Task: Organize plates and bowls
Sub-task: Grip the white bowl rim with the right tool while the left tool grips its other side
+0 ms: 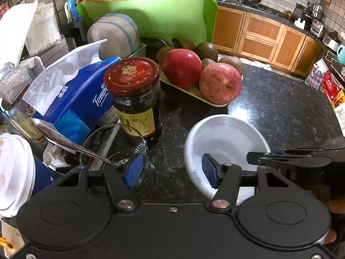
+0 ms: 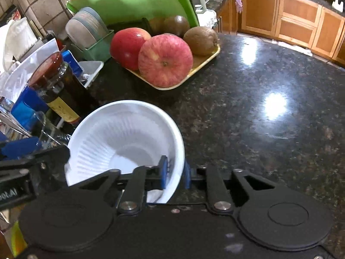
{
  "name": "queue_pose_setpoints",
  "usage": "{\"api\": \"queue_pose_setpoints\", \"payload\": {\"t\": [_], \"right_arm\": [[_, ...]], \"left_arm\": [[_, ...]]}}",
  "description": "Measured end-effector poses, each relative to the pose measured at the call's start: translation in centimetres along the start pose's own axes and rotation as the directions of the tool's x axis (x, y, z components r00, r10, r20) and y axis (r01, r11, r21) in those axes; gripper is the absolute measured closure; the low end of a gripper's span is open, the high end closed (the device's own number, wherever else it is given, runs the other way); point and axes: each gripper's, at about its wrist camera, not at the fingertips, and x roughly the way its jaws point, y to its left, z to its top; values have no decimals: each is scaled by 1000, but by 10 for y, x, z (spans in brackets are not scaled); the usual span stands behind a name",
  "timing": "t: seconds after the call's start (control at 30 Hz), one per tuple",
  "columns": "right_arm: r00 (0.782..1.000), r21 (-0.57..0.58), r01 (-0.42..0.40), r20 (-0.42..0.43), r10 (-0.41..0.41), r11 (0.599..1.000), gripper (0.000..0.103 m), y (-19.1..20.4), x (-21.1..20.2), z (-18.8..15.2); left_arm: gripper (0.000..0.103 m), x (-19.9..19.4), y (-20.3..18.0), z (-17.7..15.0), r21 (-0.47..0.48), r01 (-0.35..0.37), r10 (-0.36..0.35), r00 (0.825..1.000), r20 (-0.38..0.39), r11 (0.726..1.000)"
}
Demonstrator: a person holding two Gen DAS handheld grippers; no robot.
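Observation:
A white ribbed plastic bowl [image 2: 120, 138] is over the dark granite counter [image 2: 258, 108]. My right gripper [image 2: 175, 170] is shut on the bowl's near right rim, one blue pad inside and one outside. In the left wrist view the bowl [image 1: 224, 142] lies to the right, and my left gripper [image 1: 172, 170] is open, its right pad over the bowl's near left rim and its left pad in front of a glass cup [image 1: 116, 149]. A stack of grey plates [image 1: 116, 34] stands in a green rack at the back.
A yellow tray with apples and kiwis [image 2: 163, 60] sits behind the bowl. A red-lidded jar [image 1: 135, 95], a blue tissue pack [image 1: 71, 103], a spoon [image 1: 66, 142] and a white lidded cup [image 1: 13, 172] crowd the left. A green cutting board [image 1: 159, 15] stands behind.

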Motion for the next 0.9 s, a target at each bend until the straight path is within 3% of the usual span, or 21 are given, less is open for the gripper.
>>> {"api": "queue_pose_setpoints", "payload": {"t": [0.13,0.23,0.4,0.5,0.73,0.9], "right_arm": [[1000,-2,14,12,-14,1000,87,-10,-12,-4],[1000,1,25,10,-25,1000,87,-15,-15,-8],[1000,13,20,10,-21,1000,87,-18,-15,-10],[1000,18,15,10,-15,1000,87,-19,-15,-11],[1000,20,14,6,-14,1000,87,-21,-13,-13],[1000,27,14,-3,-14,1000,87,-23,-9,-13]], "left_arm": [[41,-7,-4,1,8,-13,13,1000,17,1000],[41,-15,-11,-1,22,18,-18,1000,17,1000],[43,-36,-26,-6,49,-36,30,993,118,998],[43,-30,-36,1,94,11,-18,997,76,995],[43,7,-46,11,89,13,-11,1000,-25,996],[44,39,-44,15,57,43,-36,992,-120,997]]}}
